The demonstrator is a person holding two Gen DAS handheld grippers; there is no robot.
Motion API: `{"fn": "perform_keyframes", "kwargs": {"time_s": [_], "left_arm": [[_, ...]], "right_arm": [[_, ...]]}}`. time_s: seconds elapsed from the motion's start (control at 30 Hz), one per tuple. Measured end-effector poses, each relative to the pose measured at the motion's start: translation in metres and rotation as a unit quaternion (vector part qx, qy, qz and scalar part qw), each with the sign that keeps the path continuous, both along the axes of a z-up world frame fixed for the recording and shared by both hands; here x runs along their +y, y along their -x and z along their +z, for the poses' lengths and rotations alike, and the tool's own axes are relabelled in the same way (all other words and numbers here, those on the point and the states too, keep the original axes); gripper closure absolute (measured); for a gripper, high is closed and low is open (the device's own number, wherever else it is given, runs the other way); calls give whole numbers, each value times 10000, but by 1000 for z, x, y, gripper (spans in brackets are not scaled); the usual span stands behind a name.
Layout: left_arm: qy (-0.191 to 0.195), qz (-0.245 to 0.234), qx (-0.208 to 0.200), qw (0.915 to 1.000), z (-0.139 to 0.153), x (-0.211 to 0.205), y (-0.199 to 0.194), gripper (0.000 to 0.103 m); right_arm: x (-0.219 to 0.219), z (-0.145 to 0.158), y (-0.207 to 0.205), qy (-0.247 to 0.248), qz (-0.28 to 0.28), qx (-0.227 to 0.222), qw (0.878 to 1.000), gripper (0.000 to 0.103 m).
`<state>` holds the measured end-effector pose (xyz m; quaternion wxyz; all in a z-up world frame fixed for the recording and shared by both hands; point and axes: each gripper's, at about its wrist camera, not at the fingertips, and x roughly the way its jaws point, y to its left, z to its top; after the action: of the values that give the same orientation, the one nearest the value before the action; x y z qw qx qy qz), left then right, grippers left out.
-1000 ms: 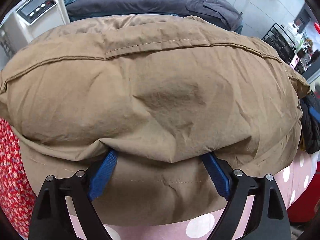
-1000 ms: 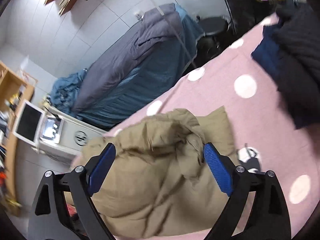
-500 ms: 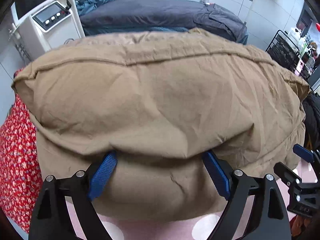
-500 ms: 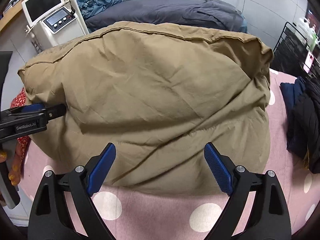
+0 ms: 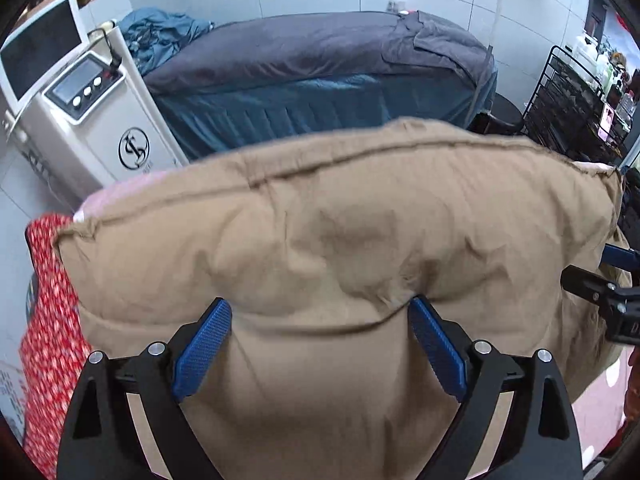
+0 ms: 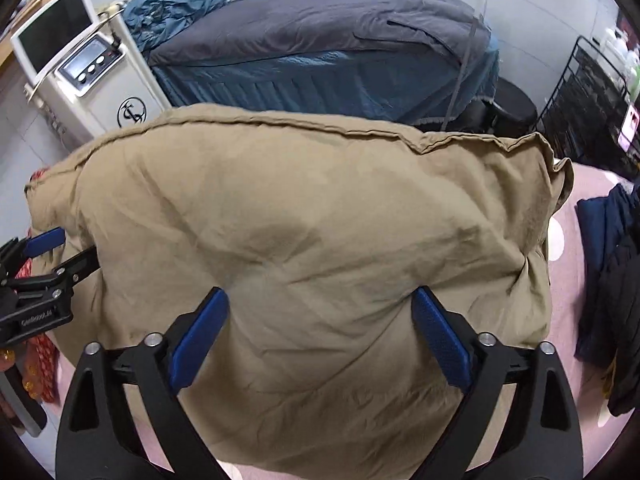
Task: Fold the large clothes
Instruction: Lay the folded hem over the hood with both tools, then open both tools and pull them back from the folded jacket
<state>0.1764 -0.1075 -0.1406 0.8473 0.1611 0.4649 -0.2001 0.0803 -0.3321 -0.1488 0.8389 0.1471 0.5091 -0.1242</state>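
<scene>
A puffy tan garment lies folded in a thick bundle on the pink dotted cover. My left gripper points down onto its near left part. Its jaws are opening wide, with a soft fold bulging between and over the blue pads. My right gripper stands open over the near right part of the tan garment, tips sunk into the cloth. Each gripper shows in the other's view: the right gripper at the right edge, the left gripper at the left edge.
A red floral cloth lies left of the bundle and dark clothes are piled at its right. Behind stand a white machine with a screen, a bed under a grey cover and a black wire rack.
The left gripper drew back and up, so more of the room shows behind the garment. The right gripper swung over, levelled out and came down onto the bundle, appearing at the left view's right edge.
</scene>
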Motion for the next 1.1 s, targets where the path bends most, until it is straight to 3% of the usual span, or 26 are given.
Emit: {"fn": "perform_keyframes", "kwargs": {"time_s": [0.1,0.2,0.53,0.83,1.1], "left_arm": [[-49,77,-207,9997,5,-6,-17,7],[-179,186,296,9992,-11,-15,-41,5],[-760,135,998,9920,-43,-37,-75,5],[-1070,-33,1285,9859,-67,-46,-89,5],[-1044,-59,1367,9851,-81,-50,-98,5]], "right_arm": [[-11,-2,-14,-134,-198,37,9997,6],[-20,-13,-30,-309,-203,318,9988,6],[-39,-60,-56,-928,-293,1145,9886,5],[-40,-87,-76,-738,-158,1583,9845,4],[-40,-102,-91,-588,-225,1711,9832,4]]}}
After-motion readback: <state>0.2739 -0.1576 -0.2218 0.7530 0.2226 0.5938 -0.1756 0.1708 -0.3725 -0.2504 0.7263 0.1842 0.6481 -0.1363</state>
